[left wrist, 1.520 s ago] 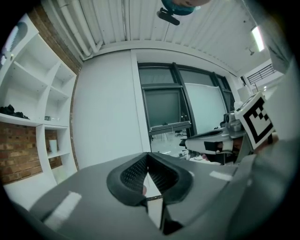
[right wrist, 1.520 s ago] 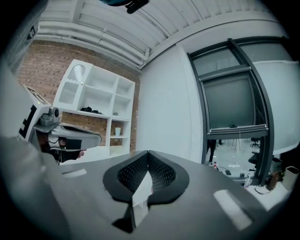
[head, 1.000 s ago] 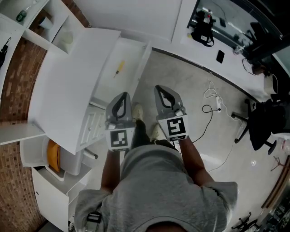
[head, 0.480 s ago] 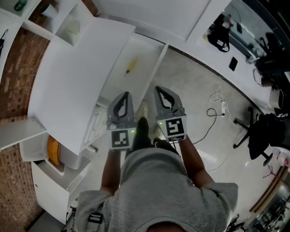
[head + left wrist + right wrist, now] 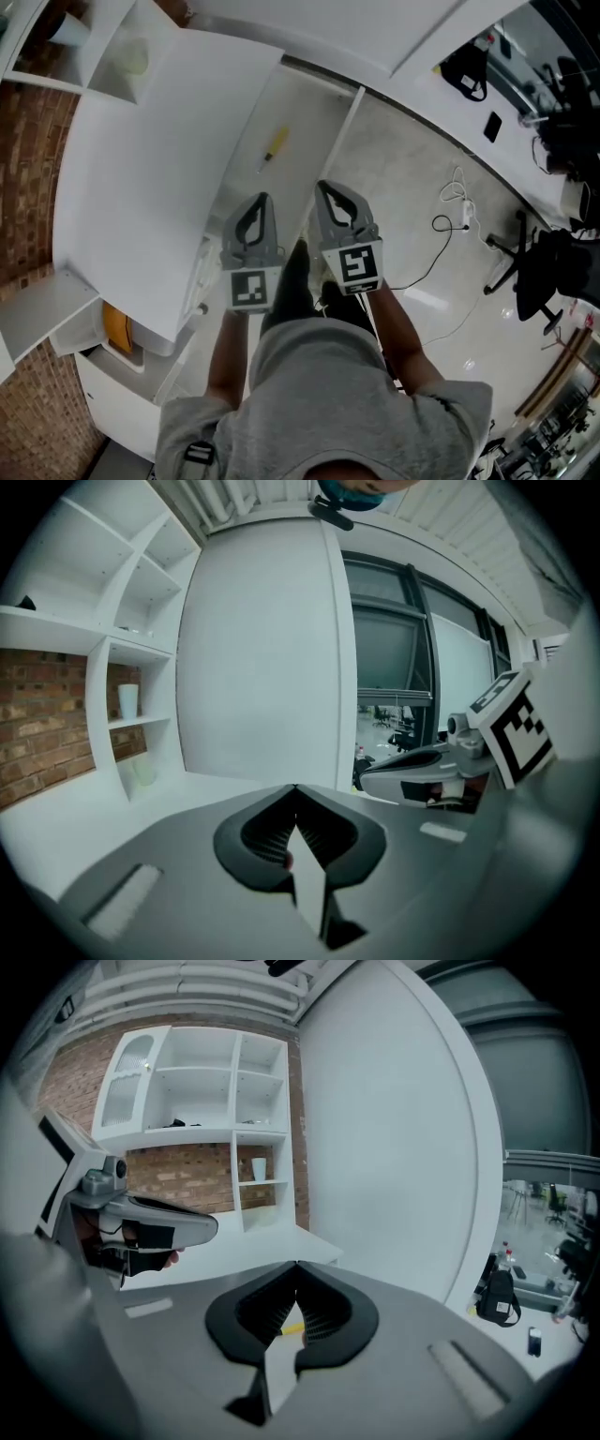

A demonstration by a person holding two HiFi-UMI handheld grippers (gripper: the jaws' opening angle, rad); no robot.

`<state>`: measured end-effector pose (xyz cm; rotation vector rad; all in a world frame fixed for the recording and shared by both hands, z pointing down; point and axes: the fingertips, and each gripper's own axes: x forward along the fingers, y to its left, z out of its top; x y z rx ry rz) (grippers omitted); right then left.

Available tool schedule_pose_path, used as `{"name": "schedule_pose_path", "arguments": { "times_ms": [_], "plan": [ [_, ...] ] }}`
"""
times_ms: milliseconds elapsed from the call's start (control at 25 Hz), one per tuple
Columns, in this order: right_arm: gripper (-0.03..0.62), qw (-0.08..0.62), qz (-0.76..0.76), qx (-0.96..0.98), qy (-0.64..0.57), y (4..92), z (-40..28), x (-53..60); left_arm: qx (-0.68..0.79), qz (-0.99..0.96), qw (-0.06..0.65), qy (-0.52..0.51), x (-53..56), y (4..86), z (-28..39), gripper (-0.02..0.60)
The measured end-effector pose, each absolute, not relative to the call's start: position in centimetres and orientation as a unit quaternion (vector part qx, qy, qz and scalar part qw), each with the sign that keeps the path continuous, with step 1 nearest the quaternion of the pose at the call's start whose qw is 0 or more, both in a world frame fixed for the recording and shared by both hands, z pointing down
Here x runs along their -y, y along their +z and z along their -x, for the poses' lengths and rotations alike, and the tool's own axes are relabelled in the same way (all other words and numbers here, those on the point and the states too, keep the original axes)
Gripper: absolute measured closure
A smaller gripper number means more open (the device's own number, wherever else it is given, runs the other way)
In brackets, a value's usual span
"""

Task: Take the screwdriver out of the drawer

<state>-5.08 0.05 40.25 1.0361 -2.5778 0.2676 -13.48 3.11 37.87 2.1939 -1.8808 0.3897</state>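
A yellow-handled screwdriver (image 5: 275,147) lies in the open white drawer (image 5: 319,112), which is pulled out from the white cabinet (image 5: 141,178). Both grippers are held side by side just short of the drawer's near end, pointing at it. My left gripper (image 5: 260,199) is shut and empty, over the cabinet's front edge. My right gripper (image 5: 324,186) is also shut with nothing in it, beside the drawer's right wall. In the right gripper view a bit of the yellow screwdriver (image 5: 292,1328) shows through the gap behind the closed right gripper (image 5: 297,1265). The left gripper (image 5: 296,787) faces the white cabinet top.
White open shelves (image 5: 103,47) stand on a brick wall (image 5: 28,187) at the left. An orange thing (image 5: 117,325) sits in a lower compartment. On the floor at the right lie a white cable (image 5: 455,211) and an office chair (image 5: 544,272). The person's feet (image 5: 314,272) are below the grippers.
Both grippers have moved forward and down toward the open drawer, staying shut. The drawer and screwdriver now sit closer to their tips in the head view.
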Motion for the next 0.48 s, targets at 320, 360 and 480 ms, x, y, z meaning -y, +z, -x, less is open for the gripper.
{"name": "schedule_pose_path", "arguments": {
  "times_ms": [320, 360, 480],
  "plan": [
    [0.591, 0.207, -0.377, 0.894, 0.126, 45.4, 7.6, 3.1, 0.612, -0.761, 0.152, 0.153, 0.9, 43.3, 15.5, 0.569],
    [0.591, 0.211, -0.378, 0.892, 0.128, 46.0, 7.9, 3.4, 0.608, -0.763, 0.154, 0.154, 1.3, 43.9, 15.6, 0.569],
    [0.591, 0.221, -0.384, 0.886, 0.135, 47.9, 8.4, 4.1, 0.598, -0.768, 0.162, 0.159, 2.3, 45.7, 16.0, 0.569]
  ]
}}
